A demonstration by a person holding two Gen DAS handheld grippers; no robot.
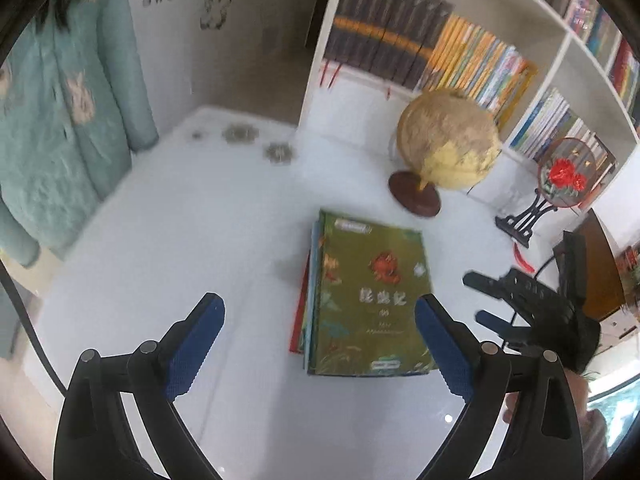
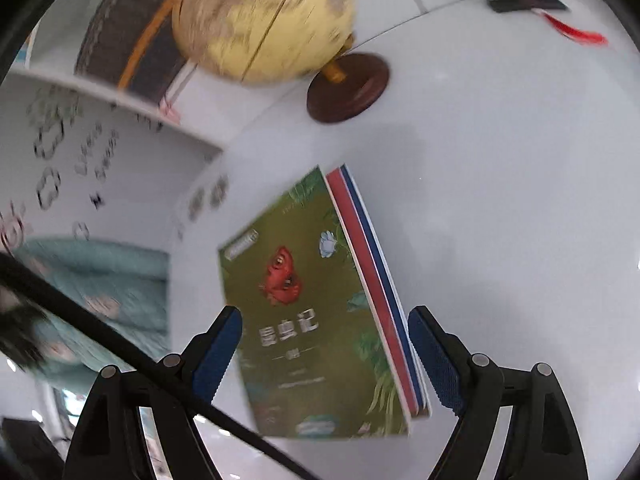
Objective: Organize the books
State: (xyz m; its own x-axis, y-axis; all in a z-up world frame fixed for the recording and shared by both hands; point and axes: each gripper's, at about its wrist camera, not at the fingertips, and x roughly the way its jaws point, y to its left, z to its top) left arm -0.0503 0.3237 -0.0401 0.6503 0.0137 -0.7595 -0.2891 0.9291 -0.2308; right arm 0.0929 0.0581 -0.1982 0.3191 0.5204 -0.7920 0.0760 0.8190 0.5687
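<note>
The tabletop lies bare and wide left of the stack of books, with free passage up to the quilted teal garment hanging at its left edge. Behind the stack, the globe on its round wooden base blocks the way to the bookshelf (its lower compartments packed with spines). To the right, a fan ornament on a black stand and the right hand-held gripper narrow that side.
</note>
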